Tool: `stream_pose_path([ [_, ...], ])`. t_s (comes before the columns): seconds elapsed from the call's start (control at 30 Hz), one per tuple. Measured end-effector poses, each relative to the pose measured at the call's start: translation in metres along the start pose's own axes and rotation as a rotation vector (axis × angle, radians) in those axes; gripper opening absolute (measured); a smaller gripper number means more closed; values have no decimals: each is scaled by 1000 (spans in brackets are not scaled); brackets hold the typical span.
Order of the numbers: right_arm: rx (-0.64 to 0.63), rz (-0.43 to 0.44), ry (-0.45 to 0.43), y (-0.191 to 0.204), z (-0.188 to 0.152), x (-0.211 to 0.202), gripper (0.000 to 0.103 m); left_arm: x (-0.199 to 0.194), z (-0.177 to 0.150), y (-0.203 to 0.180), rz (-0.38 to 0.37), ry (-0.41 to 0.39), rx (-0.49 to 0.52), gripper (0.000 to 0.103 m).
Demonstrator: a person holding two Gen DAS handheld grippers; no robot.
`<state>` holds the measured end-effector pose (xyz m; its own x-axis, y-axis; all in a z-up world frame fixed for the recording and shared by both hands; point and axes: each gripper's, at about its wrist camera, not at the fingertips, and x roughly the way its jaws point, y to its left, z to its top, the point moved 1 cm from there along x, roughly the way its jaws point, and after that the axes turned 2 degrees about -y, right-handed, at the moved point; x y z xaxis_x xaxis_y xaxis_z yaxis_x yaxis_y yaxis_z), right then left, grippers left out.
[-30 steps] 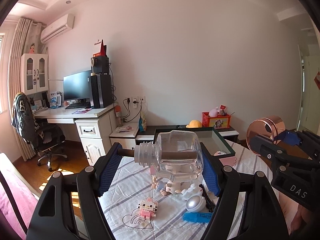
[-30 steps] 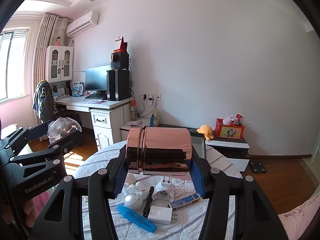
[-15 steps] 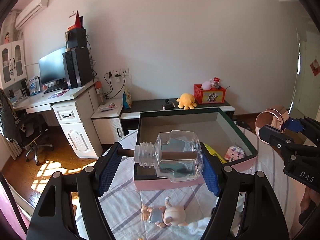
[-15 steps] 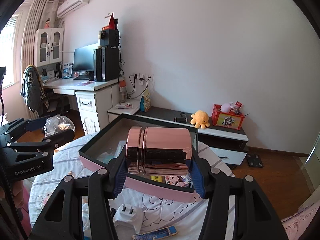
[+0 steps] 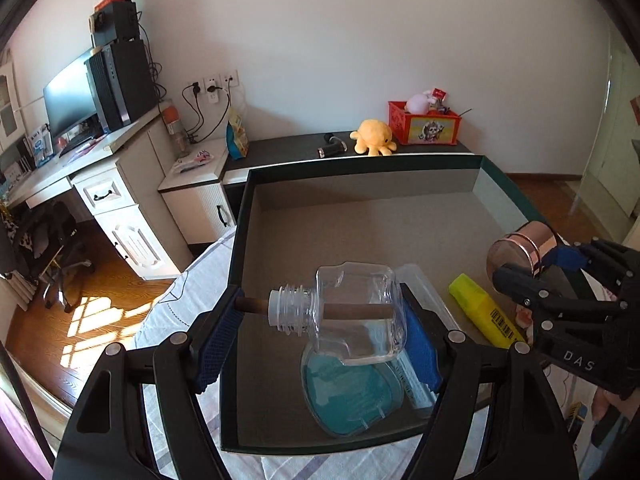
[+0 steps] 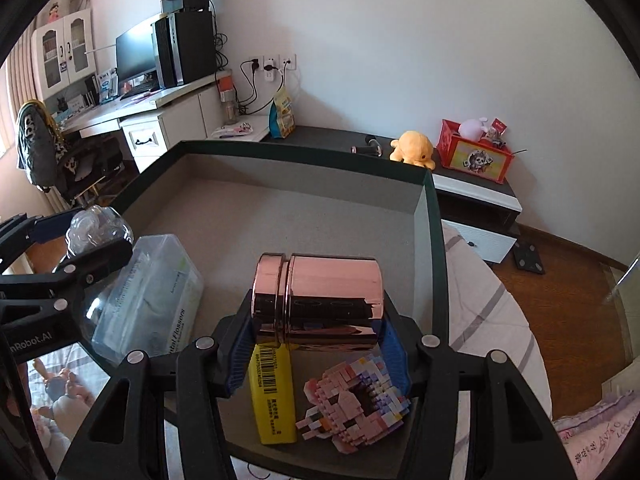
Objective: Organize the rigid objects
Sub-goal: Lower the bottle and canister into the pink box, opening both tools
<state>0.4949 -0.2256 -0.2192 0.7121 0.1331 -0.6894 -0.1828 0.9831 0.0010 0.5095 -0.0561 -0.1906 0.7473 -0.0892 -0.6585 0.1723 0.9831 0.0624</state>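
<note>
Looking along the left gripper (image 5: 320,326), its two blue pads (image 5: 216,340) are clamped on a clear plastic bottle (image 5: 352,312) that lies sideways between them, the threaded neck pointing to the left. A brown stick (image 5: 352,311) passes through the bottle from pad to pad. The bottle is held above the open dark green box (image 5: 240,240), near its front part. Under it, on the grey floor of the box, lies a teal heart-shaped dish (image 5: 352,396), and just beside that a clear plastic case (image 5: 424,292). A yellow highlighter (image 5: 484,312) lies more to the right. At the right edge the right gripper (image 5: 532,268) is seen from the side with the rose-gold tin (image 5: 520,252) in it, also over the box.

In the right wrist view, the right gripper (image 6: 316,340) is closed on the rose-gold tin (image 6: 320,300), which lies on its side with the lid end to the left. It hangs over the front right part of the box (image 6: 434,240). Below the tin lie the yellow highlighter (image 6: 272,392), with its barcode up, and a pink brick-built toy figure (image 6: 356,396), touching each other or nearly so. The clear plastic case (image 6: 152,296) lies to the left, and the left gripper (image 6: 84,240) with the bottle (image 6: 96,228) is at the left edge. Behind the box, a yellow octopus plush (image 6: 414,148) sits on a low dark cabinet (image 6: 476,188).
</note>
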Motion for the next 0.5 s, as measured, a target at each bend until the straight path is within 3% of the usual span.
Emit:
stream_pose_path([
  [0.07,-2,-3,8,-2,-3,6,57,3,2,2,11,3,-10,80],
  [0.13,13,-17,15,-4,-5,9,64,5,2,5,24,7,-21,93],
  [0.23,33,-6,-12,-7,-4,1,70,-1,1,11,23,13,-47,93],
  [0.3,40,-6,-35,-6,-4,-13,79,-14,0,16,13,-8,-69,93],
  [0.5,79,7,-145,4,-9,-78,84,-85,-12,22,31,-131,-81,102],
])
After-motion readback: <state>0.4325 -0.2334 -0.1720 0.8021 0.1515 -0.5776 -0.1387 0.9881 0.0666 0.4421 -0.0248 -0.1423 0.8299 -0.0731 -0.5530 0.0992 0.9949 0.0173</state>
